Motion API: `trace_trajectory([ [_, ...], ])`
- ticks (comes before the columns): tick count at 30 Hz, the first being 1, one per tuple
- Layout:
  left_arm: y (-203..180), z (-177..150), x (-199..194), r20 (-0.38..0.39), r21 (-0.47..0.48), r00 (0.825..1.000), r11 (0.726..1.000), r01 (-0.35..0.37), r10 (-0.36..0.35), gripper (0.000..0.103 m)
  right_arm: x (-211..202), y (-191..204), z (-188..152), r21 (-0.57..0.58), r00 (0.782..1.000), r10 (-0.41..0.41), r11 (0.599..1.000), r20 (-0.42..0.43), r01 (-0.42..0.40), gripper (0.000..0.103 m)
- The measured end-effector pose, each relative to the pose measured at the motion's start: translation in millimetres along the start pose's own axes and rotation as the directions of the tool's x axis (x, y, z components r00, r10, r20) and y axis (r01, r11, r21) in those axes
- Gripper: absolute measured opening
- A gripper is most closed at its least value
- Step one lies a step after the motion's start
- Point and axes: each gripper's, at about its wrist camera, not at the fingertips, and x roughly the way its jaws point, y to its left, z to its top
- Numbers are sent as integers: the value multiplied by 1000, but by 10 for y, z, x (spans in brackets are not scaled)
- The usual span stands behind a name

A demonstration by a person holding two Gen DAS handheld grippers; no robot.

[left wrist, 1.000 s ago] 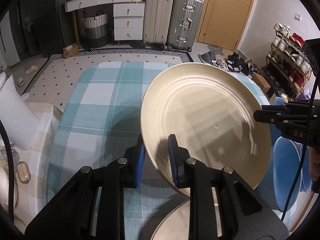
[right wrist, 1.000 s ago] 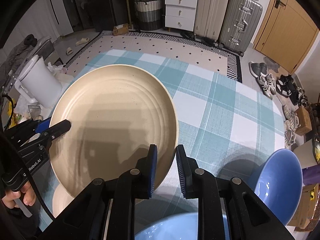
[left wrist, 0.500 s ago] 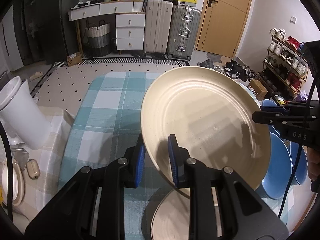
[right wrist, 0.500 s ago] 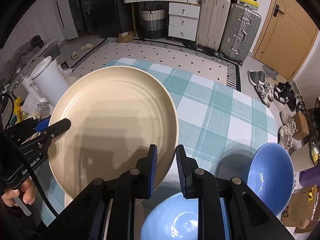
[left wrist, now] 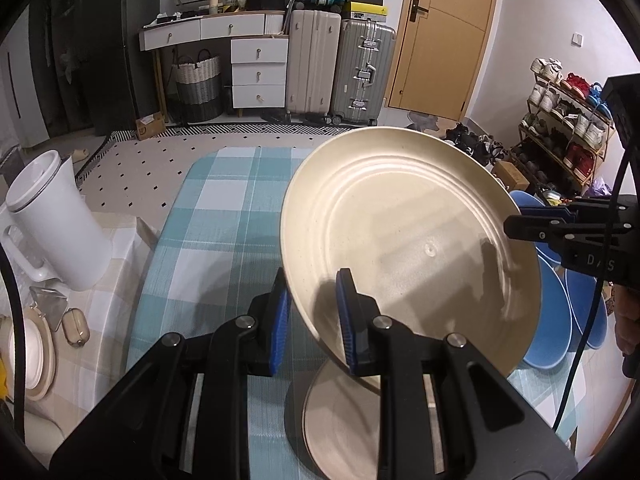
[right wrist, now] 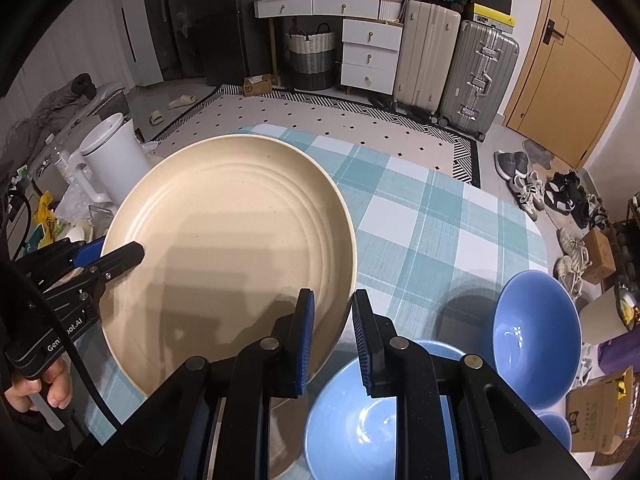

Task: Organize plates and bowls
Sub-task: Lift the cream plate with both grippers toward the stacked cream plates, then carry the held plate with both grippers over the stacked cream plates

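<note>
1. The beige plate (left wrist: 408,248) is carried in the air above the table (left wrist: 224,232), tilted — likely for stacking on the second beige plate (left wrist: 344,420) below.
2. The left hand-held gripper (left wrist: 312,320) and the right hand-held gripper (right wrist: 332,336) each clench opposite rim edges, sharing its weight.
3. Blue bowls (right wrist: 536,332) sit on the checked cloth; suitcases (left wrist: 340,68) and drawers line the far wall.

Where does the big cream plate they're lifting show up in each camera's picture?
Left wrist view: the cream plate fills centre-right, its near rim between the left gripper.
Right wrist view: it fills centre-left, its rim between the right gripper.
Shared landmark: the silver suitcase by the door.
</note>
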Motion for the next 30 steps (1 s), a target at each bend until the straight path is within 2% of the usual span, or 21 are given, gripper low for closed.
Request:
trace_trajectory([
  [15,50,-398,-375,18,-14,1000,1000,14,-14,20,-291,236,-383,-13,999,11,1000,48,-11,20],
  [30,127,-787,-633,31,-12,1000,1000,-2,3,20,-389,457,-724,-18,997,35,999,64,-33,20],
])
